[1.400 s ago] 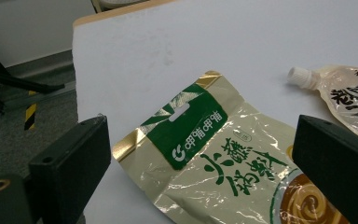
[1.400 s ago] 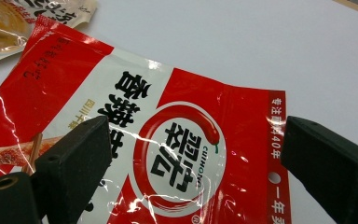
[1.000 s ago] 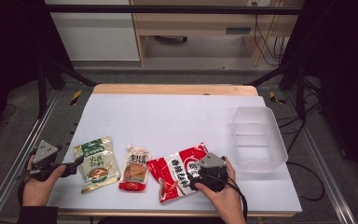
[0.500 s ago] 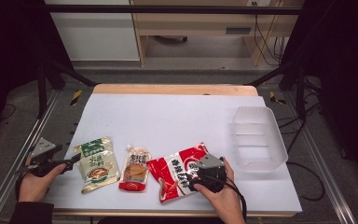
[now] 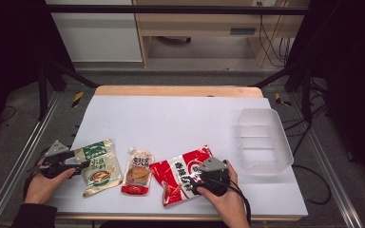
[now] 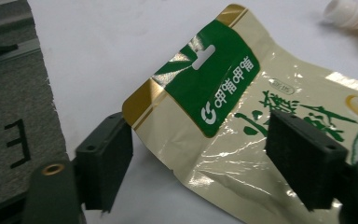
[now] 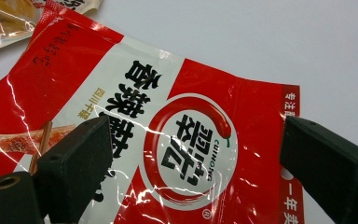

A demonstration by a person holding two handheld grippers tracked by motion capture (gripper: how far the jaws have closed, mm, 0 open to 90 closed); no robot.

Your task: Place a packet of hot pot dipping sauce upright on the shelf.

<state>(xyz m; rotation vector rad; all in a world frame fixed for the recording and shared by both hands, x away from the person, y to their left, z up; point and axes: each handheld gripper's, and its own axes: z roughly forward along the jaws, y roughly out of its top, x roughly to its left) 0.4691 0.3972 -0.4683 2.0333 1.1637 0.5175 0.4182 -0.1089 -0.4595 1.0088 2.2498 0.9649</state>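
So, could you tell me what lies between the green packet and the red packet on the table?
In the high view, a small spouted pouch lies between the green packet and the red packet, apart from both.

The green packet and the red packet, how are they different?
The green packet is cream and gold with a green top; the red packet is bright red with a white band. The green packet looks smaller than the red packet. The green packet lies at the table's left edge by the left gripper, the red packet further right under the right gripper. Both are shiny, crinkly and lie flat with open jaws around them.
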